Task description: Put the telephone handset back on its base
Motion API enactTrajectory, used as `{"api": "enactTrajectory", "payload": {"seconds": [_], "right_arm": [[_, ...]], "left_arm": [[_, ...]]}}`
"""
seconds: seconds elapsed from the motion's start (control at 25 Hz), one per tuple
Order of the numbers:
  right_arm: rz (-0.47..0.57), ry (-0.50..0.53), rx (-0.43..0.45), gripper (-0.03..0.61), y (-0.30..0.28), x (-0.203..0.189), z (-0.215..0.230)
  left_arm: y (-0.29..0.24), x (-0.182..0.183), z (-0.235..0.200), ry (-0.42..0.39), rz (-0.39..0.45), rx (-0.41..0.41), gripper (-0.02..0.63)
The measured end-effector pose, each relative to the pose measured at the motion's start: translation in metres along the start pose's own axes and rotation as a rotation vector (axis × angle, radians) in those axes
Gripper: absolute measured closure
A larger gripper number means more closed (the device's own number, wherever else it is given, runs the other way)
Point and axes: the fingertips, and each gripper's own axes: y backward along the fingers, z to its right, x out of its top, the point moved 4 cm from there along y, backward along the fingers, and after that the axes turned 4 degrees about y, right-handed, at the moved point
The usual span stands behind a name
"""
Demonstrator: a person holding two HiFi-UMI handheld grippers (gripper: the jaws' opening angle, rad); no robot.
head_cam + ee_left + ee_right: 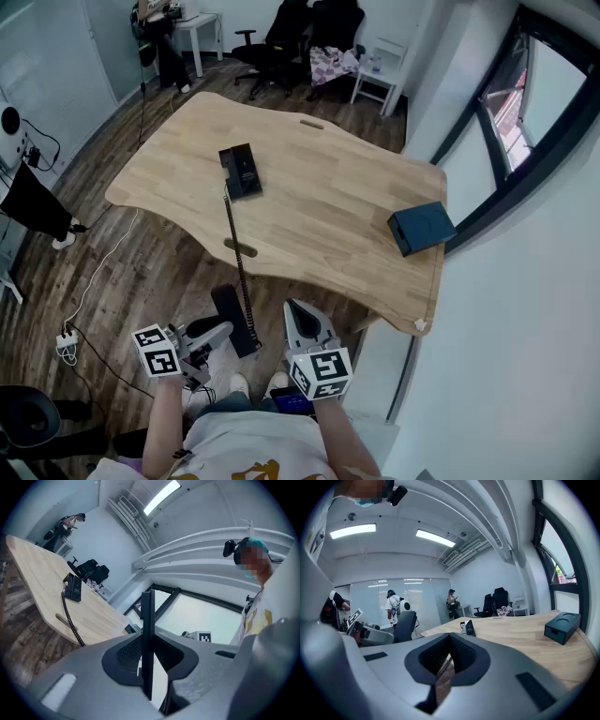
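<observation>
Handset (pixel 234 323) of the telephone is off its base, clamped edge-on between the jaws of the left tongs (pixel 226 329), which are held level below the near edge of the tabletop (pixel 328 197), over the wooden floor (pixel 141 272). In the left gripper view it stands as a thin black slab, with both pads pressed against its sides. A coiled cord (pixel 239 262) runs from it, ahead of the left tongs, up over the edge to the base (pixel 241 172), which sits well ahead of both tongs. The right tongs (pixel 298 311), just beside the handset on its right, point slightly down with their jaws together on nothing. A dark blue box (pixel 422 228) lies ahead of the right tongs and to their right.
</observation>
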Motion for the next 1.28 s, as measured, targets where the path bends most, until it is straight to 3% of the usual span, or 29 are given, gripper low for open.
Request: {"api": "enactTrajectory", "payload": {"seconds": [0.48,0.76,1.0,1.28], "right_arm": [[0.003,-0.011,0.019,0.572,0.024,-0.002,-0.019],[0.065,-0.127,0.024,0.572,0.03,0.001,-0.007],[0.045,-0.022,-0.002,0.572,0.012,0.006,0.005],[0.043,-0.025,-0.001,0.572,-0.021,0.014,0.024]], "left_arm": [[0.015,-0.021,0.018,0.037,-0.006,0.007,0.541],[0.012,-0.018,0.017,0.068,0.026,0.002,0.54],[0.006,-0.007,0.01,0.061,0.042,0.007,0.54],[-0.012,0.021,-0.013,0.054,0.07,0.009,0.54]]}}
